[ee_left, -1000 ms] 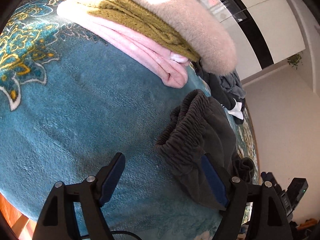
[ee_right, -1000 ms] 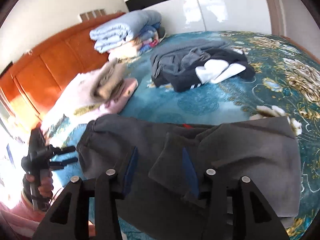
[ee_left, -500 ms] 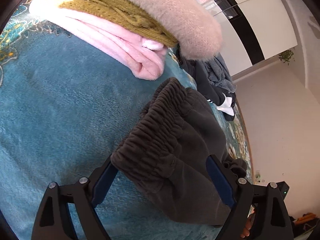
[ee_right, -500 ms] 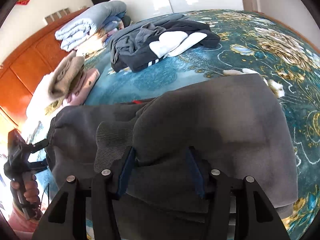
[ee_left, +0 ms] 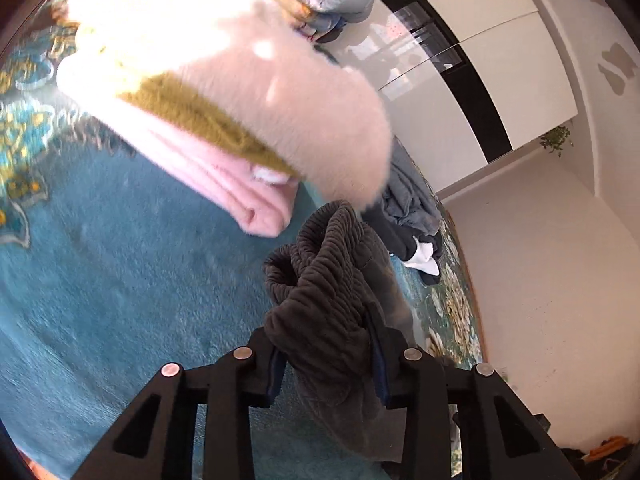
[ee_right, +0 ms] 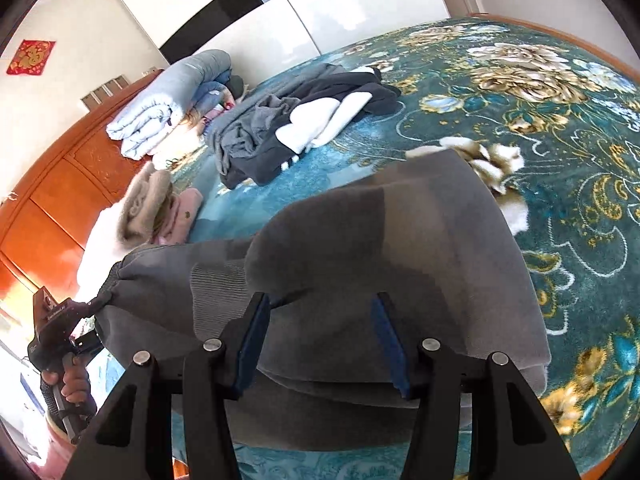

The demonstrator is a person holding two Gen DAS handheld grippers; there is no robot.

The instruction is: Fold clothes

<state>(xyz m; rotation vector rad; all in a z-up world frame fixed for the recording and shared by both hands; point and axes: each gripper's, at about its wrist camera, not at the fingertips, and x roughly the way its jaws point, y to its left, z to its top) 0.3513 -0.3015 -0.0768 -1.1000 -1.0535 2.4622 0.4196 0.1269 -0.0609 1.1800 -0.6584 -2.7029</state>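
Observation:
Dark grey sweatpants (ee_right: 400,248) lie on the teal floral blanket (ee_right: 540,120), partly folded over themselves. My left gripper (ee_left: 326,364) is shut on the bunched elastic waistband (ee_left: 320,280) and holds it a little off the blanket. It also shows at the left of the right wrist view (ee_right: 86,320), held by a hand, at the waistband end. My right gripper (ee_right: 320,344) has its jaws around the folded pant fabric, with thick cloth between the blue pads.
A stack of folded pink, mustard and beige clothes (ee_left: 248,120) lies just beyond the waistband. A heap of unfolded grey, black and white clothes (ee_right: 296,124) lies further along the bed. Rolled light blue quilts (ee_right: 168,104) sit against the wooden headboard (ee_right: 52,200).
My left gripper has closed on the waistband and lifted it, bunching the fabric. My right gripper has pushed further along the folded pants.

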